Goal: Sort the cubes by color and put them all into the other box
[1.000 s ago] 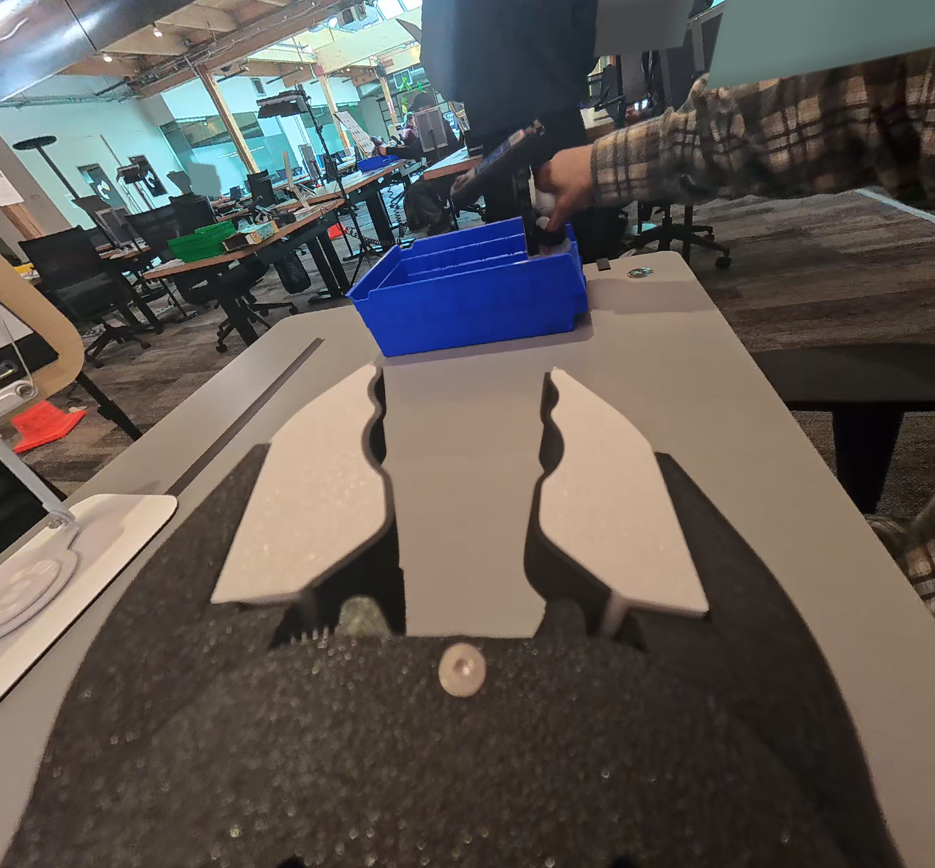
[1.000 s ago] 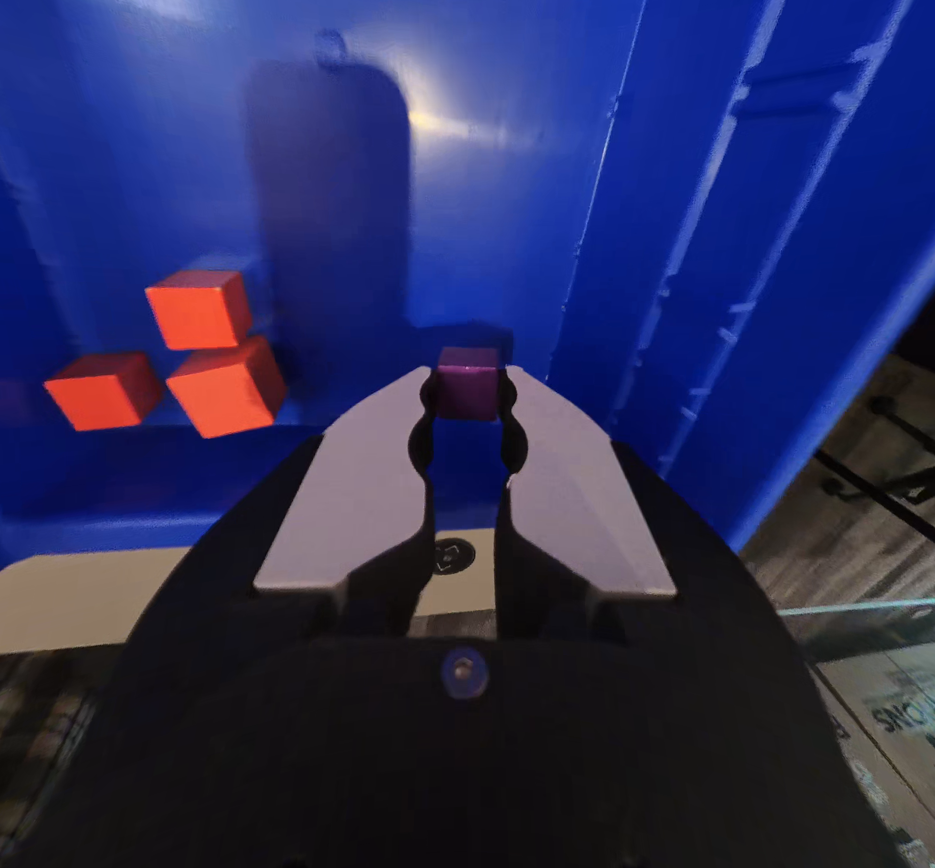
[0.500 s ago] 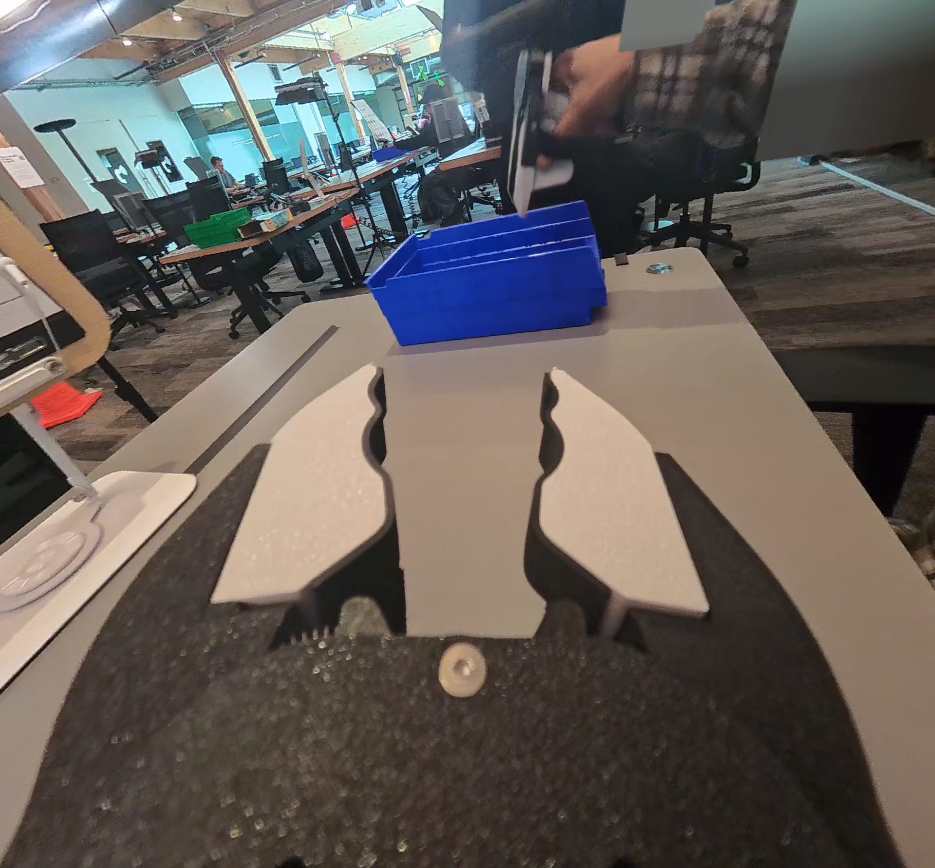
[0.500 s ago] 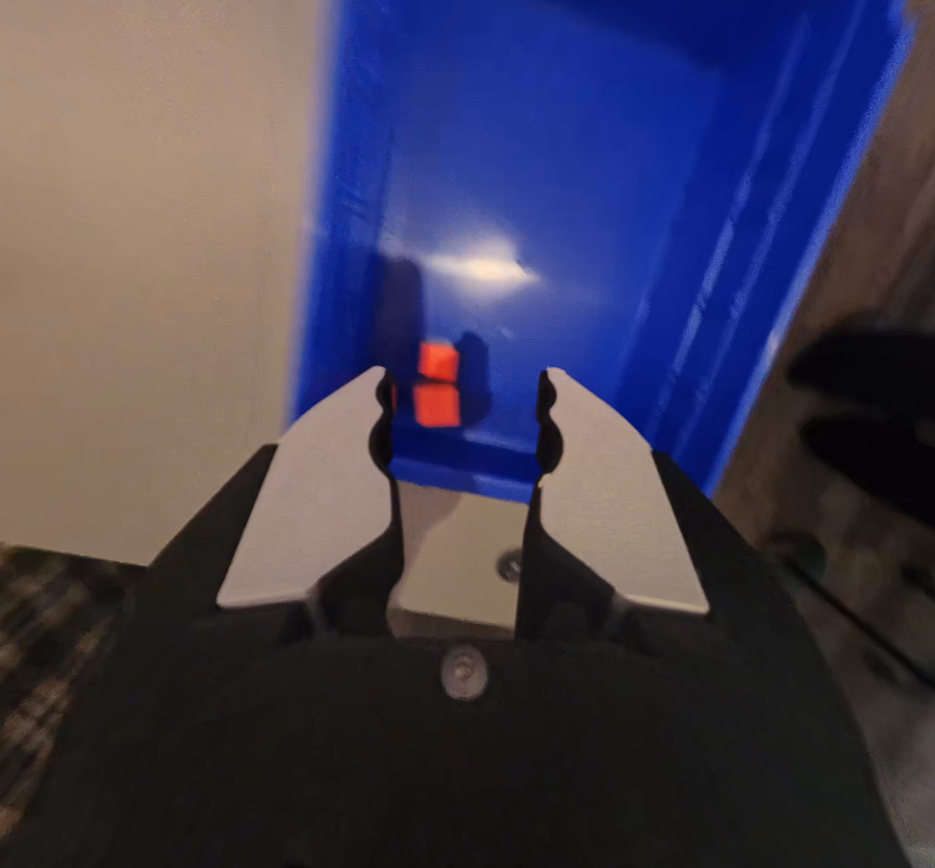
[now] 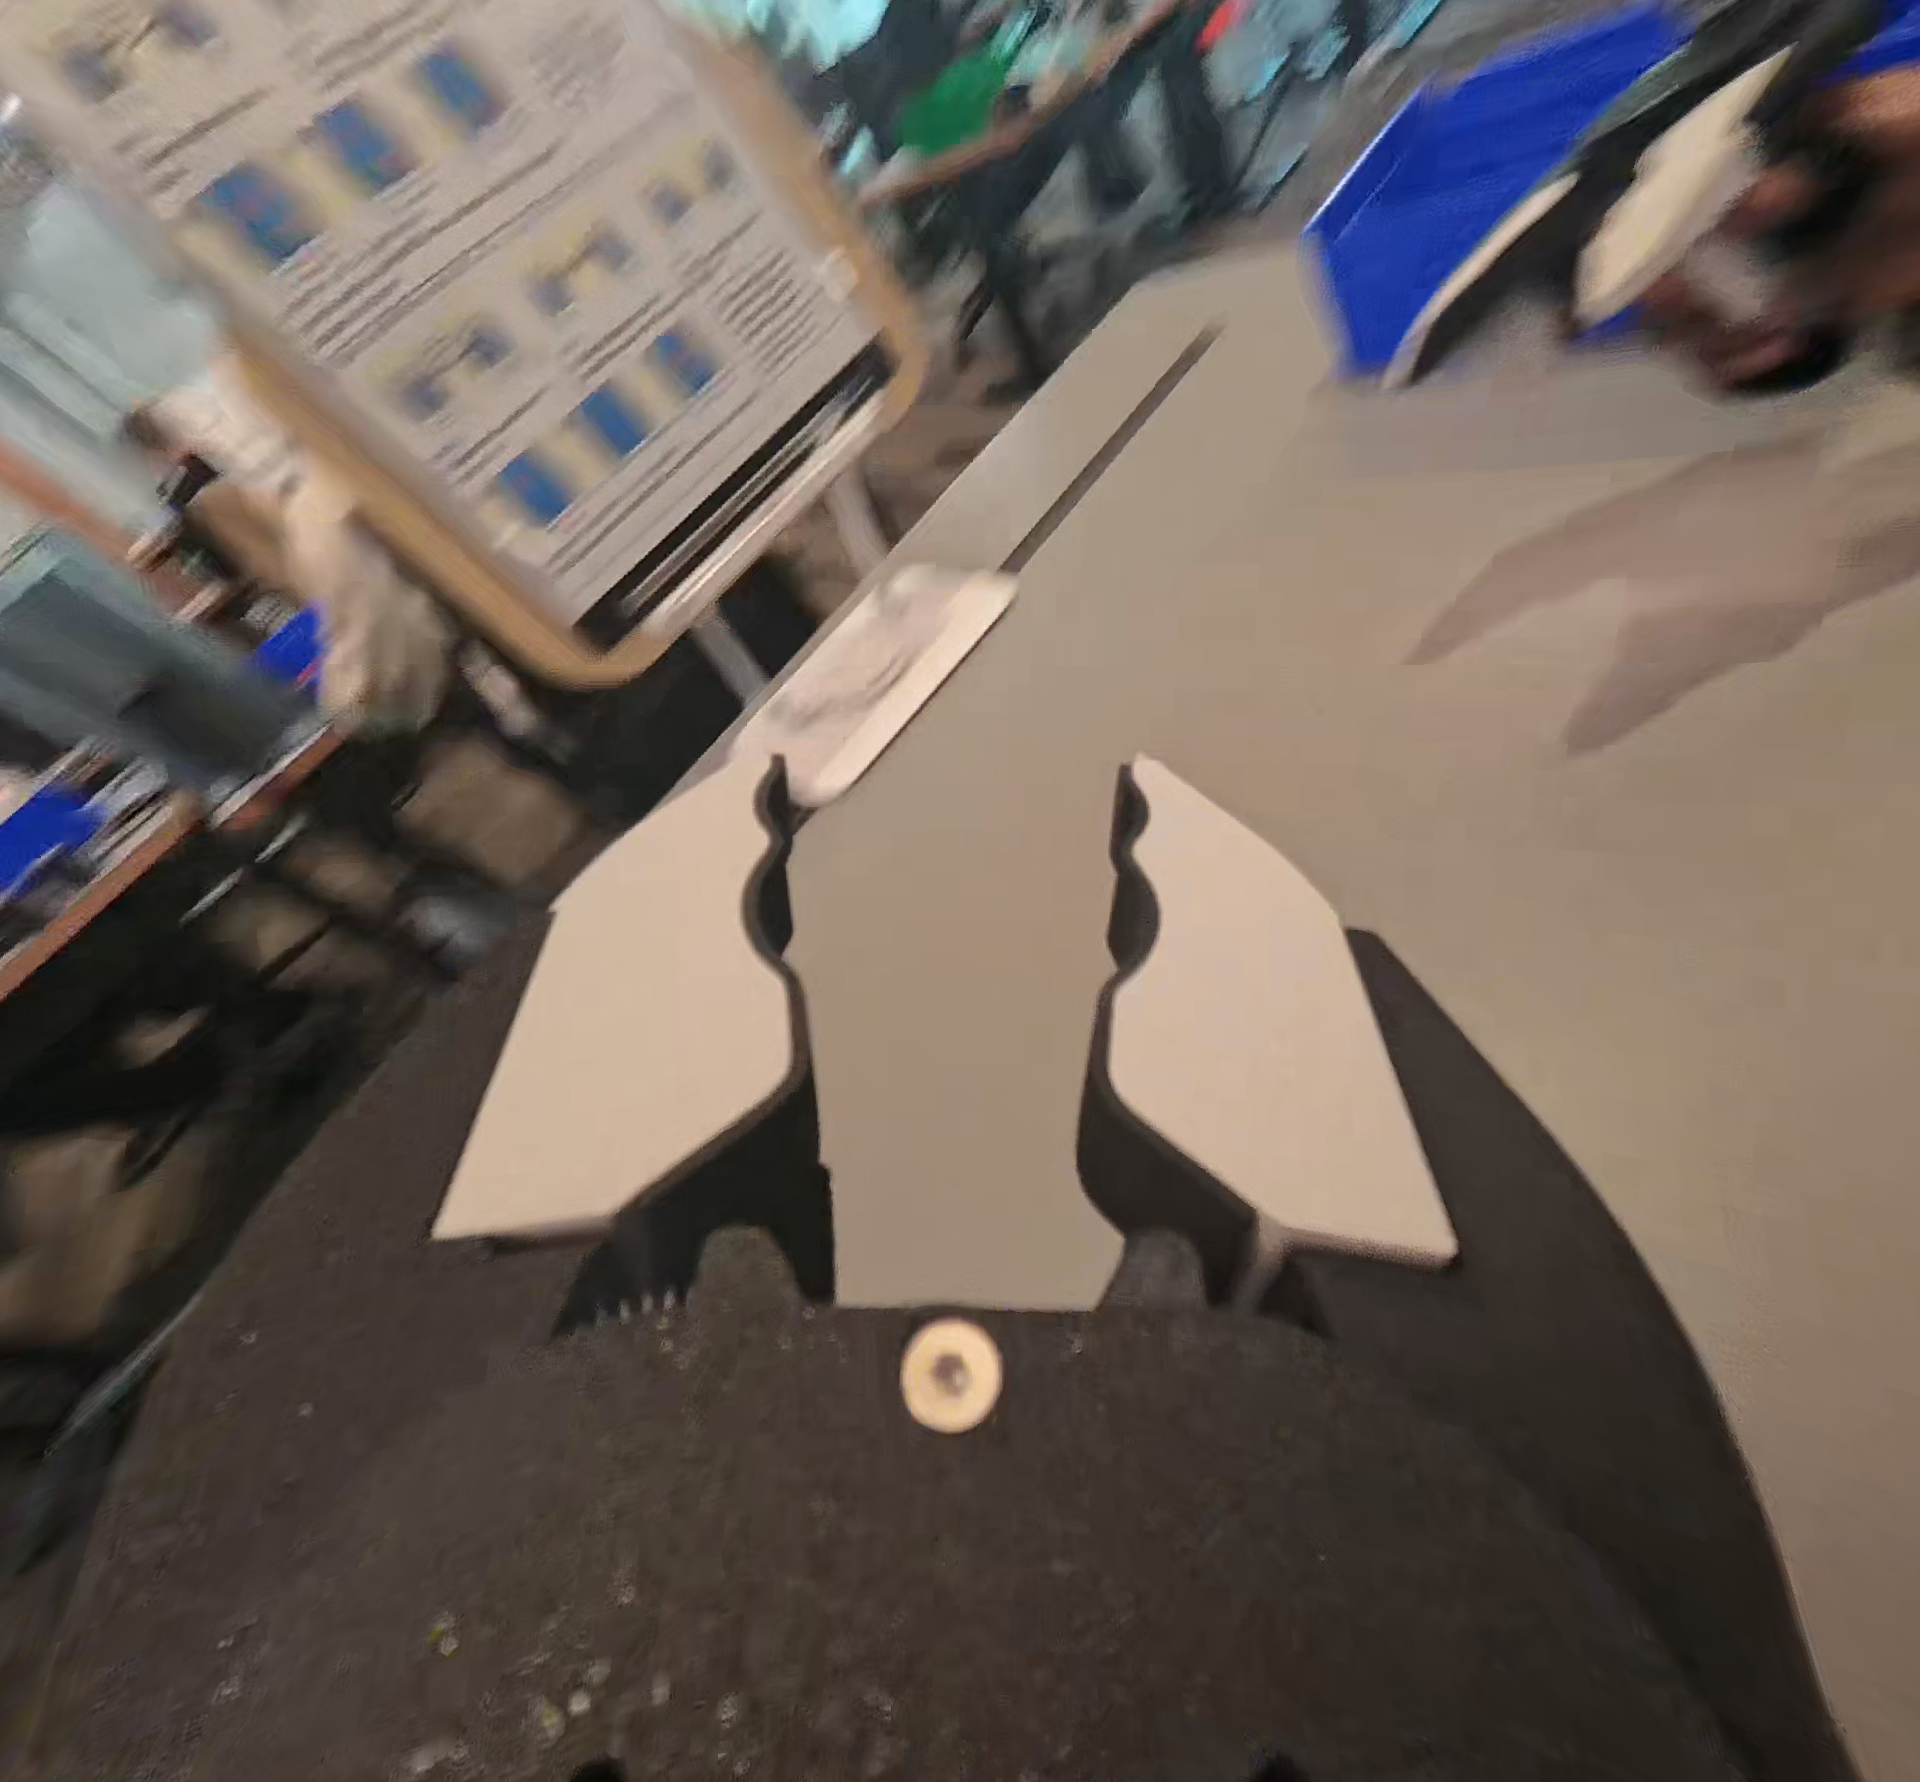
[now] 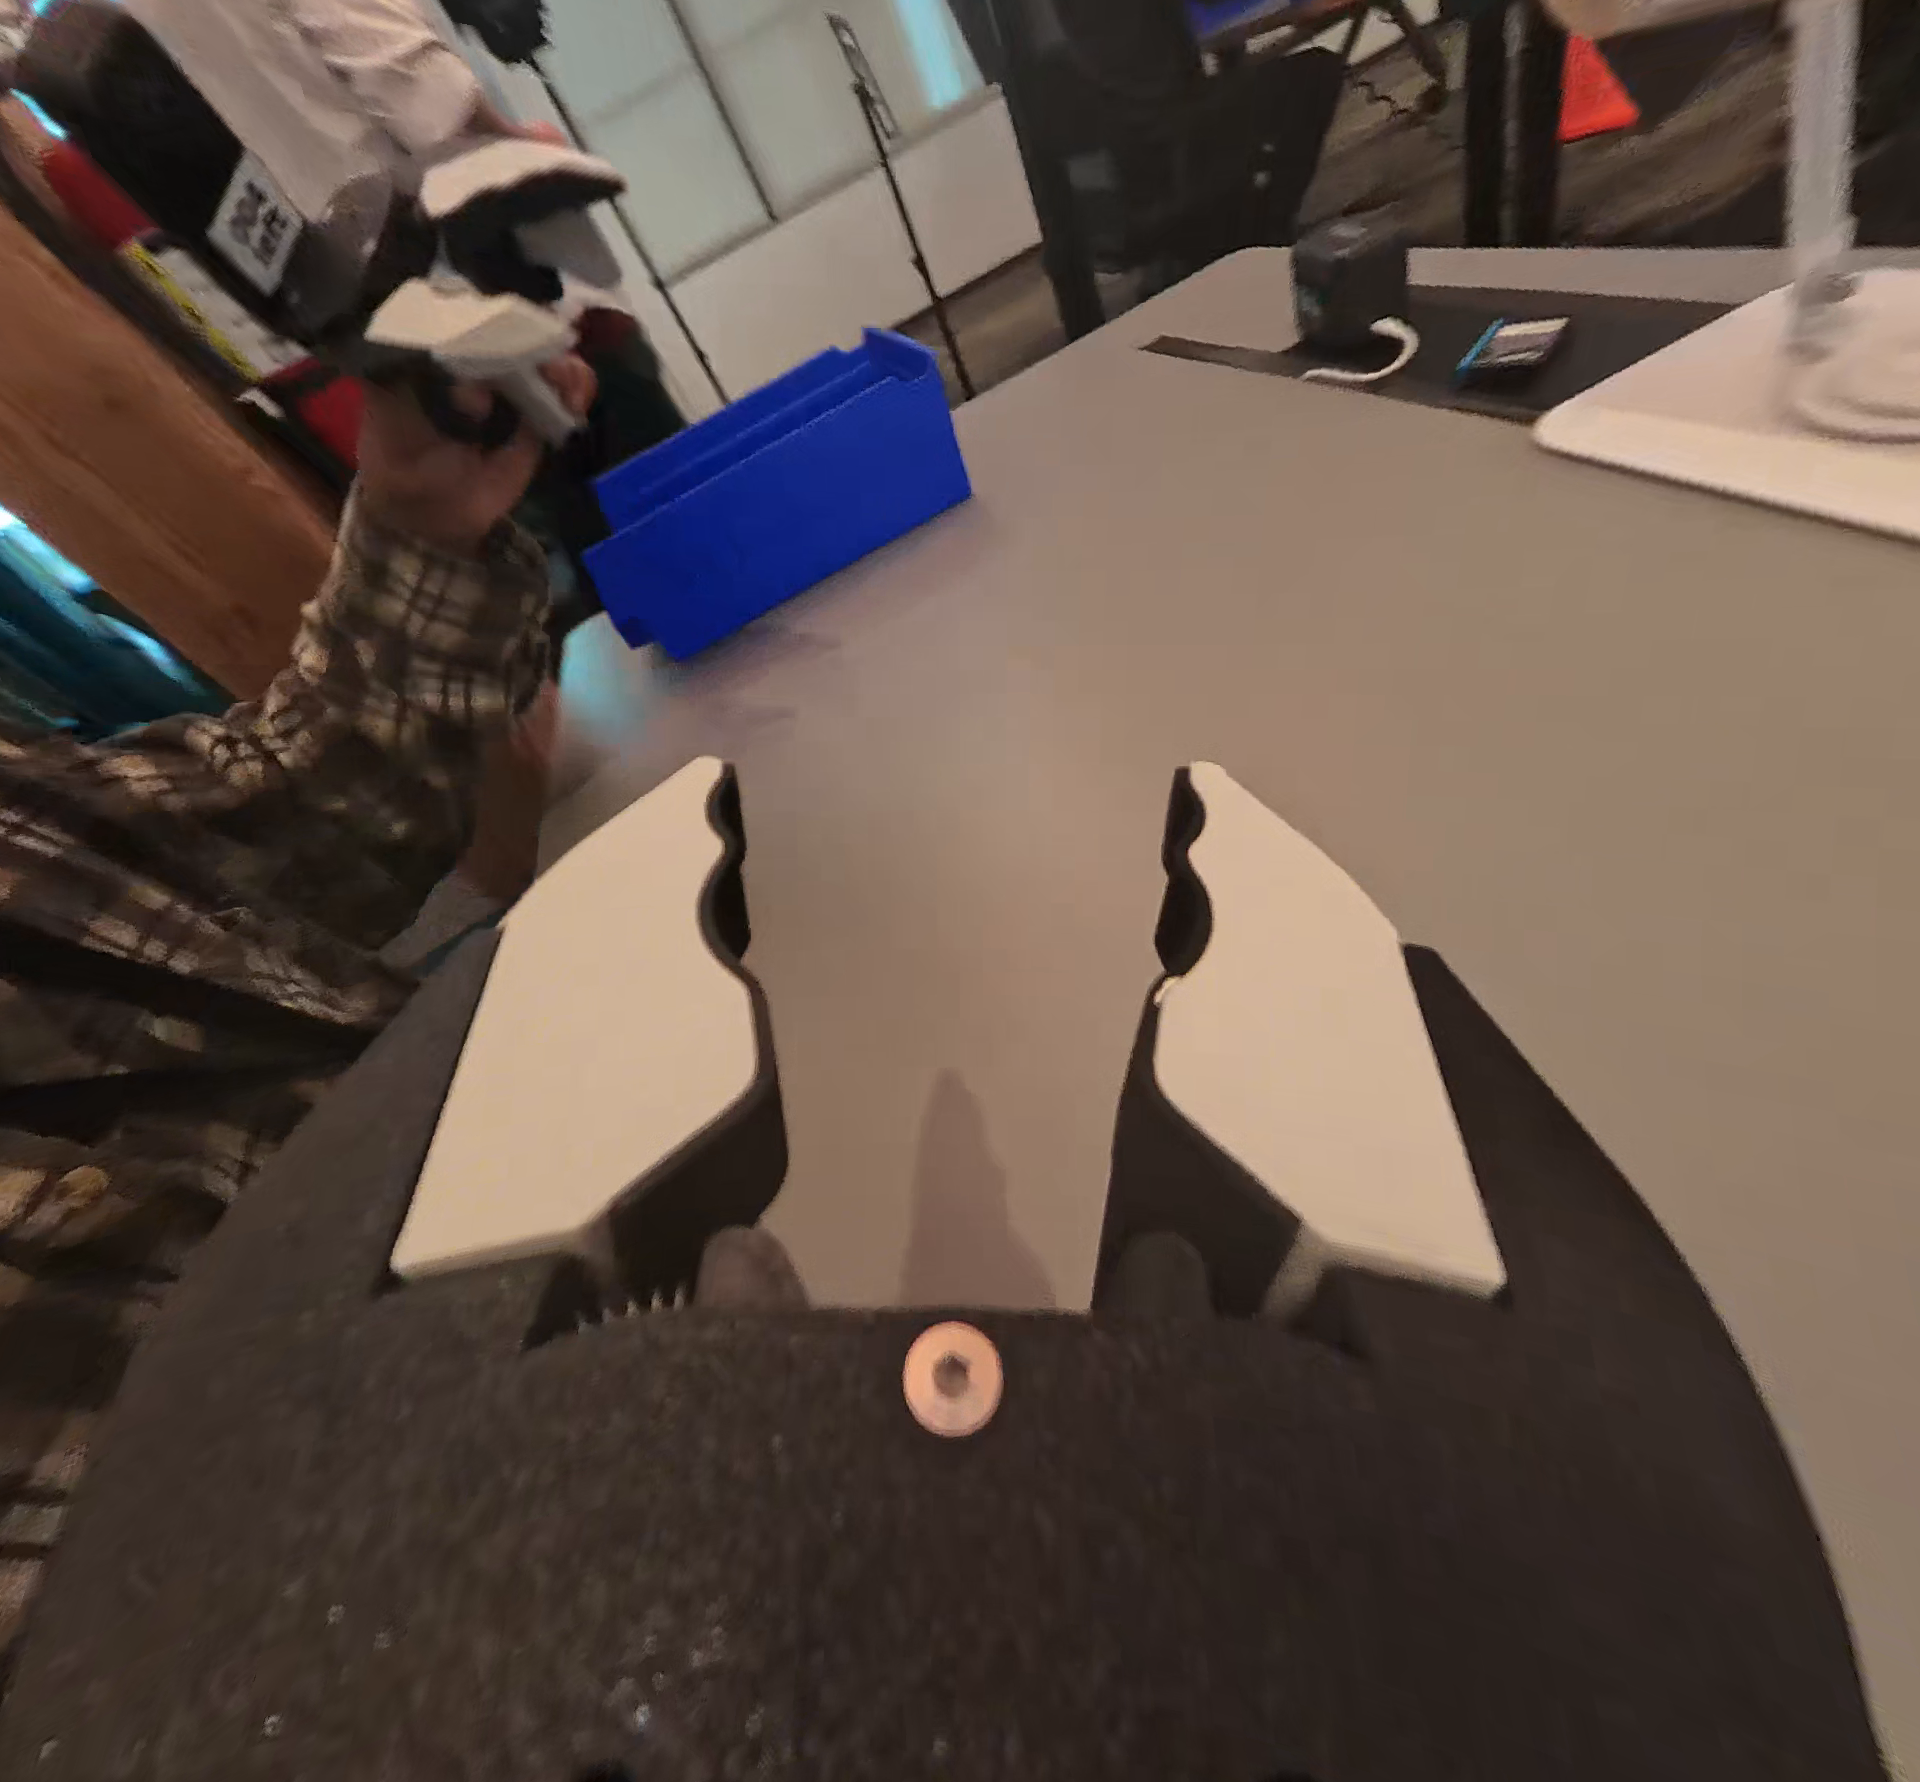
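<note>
Both the left gripper (image 5: 951, 776) and right gripper (image 6: 956, 776) hang spread and empty over the grey desk (image 6: 1299, 652); no cubes show, presumably inside the rigid blue plastic box (image 6: 790, 506), likely light, stiff, best pinched on opposite flat faces.

Bare grey tabletop (image 6: 1299, 652) lies open ahead of the spread right fingers (image 6: 1288, 1026). Obstacles: blue plastic box (image 6: 790, 496) far left, white stand base (image 6: 1714, 444) far right.

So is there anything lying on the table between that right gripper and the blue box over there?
Nothing visible. The right gripper is open and empty, and only bare grey table lies between it and the blue box. The person's sleeve and left gripper sit to the side of that line.
</note>
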`<action>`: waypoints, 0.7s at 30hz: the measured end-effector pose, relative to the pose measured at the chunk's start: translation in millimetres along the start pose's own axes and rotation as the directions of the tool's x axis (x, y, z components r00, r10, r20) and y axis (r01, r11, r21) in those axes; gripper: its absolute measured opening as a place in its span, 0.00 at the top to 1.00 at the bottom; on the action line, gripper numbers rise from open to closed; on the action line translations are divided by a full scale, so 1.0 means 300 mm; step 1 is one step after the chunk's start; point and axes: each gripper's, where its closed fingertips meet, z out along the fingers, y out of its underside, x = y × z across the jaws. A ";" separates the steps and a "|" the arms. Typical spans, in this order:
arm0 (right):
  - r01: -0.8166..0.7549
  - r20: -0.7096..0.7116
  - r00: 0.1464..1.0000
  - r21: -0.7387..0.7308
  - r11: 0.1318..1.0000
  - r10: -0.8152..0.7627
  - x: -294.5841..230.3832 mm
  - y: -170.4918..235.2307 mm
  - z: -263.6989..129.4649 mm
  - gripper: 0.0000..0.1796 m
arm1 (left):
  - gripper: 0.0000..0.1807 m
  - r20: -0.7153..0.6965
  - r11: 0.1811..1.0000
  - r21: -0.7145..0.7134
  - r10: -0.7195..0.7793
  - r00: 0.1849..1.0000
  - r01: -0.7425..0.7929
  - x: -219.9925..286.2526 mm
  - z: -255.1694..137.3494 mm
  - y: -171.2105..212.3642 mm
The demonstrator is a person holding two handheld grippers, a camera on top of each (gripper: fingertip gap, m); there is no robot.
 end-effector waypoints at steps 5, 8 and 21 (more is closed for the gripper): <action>-0.108 0.098 0.989 -0.035 0.994 0.111 0.004 0.108 0.104 0.60 | 0.68 0.317 0.860 -0.433 -0.136 0.939 0.270 -0.426 -0.305 0.360; -0.102 0.081 0.991 -0.078 0.992 0.108 0.015 0.144 0.126 0.60 | 0.68 0.500 0.630 -0.559 -0.263 0.825 0.539 -0.538 -0.406 0.607; -0.152 0.119 0.979 -0.128 0.980 0.167 0.001 0.197 0.127 0.60 | 0.69 0.732 0.045 -0.543 -0.464 0.499 0.839 -0.555 -0.357 1.114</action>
